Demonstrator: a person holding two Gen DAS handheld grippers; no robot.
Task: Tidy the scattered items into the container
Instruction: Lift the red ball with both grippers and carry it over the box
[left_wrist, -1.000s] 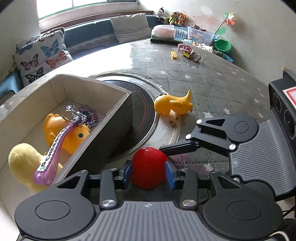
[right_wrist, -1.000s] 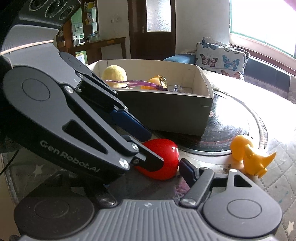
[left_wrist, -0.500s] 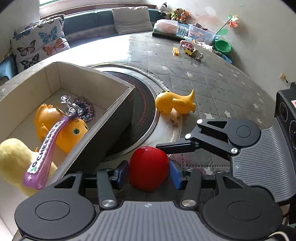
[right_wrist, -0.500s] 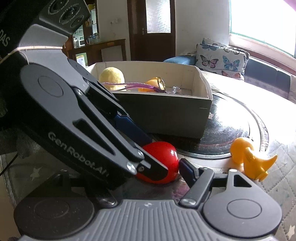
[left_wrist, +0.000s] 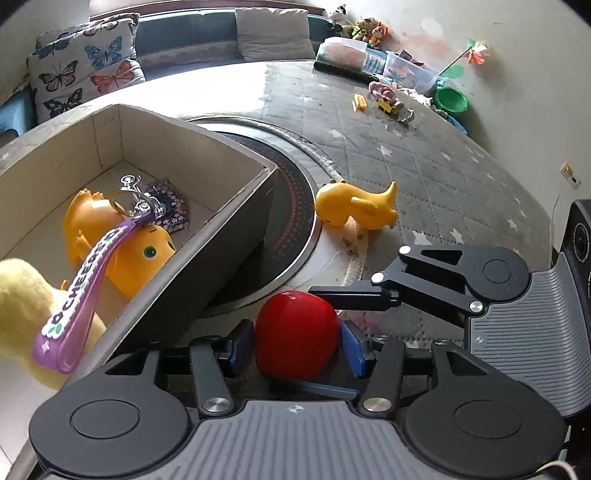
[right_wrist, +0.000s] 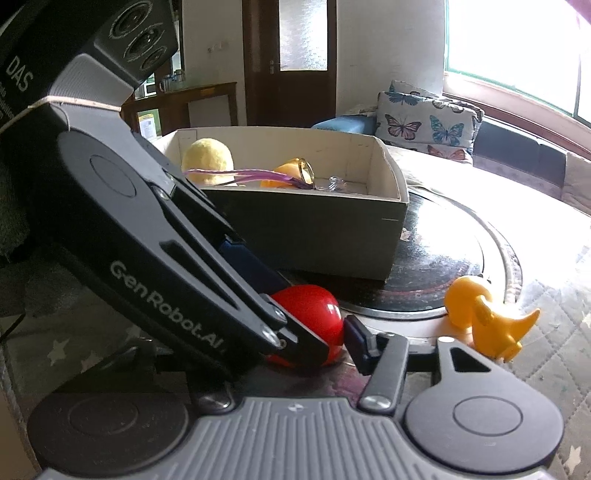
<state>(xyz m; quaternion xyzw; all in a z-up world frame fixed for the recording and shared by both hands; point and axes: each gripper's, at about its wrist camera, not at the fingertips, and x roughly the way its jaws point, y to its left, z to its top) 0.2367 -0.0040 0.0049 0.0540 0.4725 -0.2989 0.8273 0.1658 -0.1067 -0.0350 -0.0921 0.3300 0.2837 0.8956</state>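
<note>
At the far left of the left wrist view, the grey box (left_wrist: 236, 199) stands on the counter (left_wrist: 424, 177), partly over a dark round inset. Inside it lie a pale yellow plush (left_wrist: 22, 295), an orange toy (left_wrist: 110, 243), a purple strap with a key ring (left_wrist: 85, 284) laid across both, and a small patterned pouch (left_wrist: 170, 206). Just right of the box's near corner, the red ball (left_wrist: 297, 334) rests on the counter between the blue pads of the left tongs (left_wrist: 297, 341); those jaws stand wide, with small gaps on both sides of the ball. The right tongs (right_wrist: 325, 332) reach in from the right, one finger along the ball's far side; their jaws are closing around the same ball, though whether the pads press it is unclear. Farther right, a yellow duck toy (left_wrist: 354, 208) lies on its side near the inset's rim, well apart from the box.
</note>
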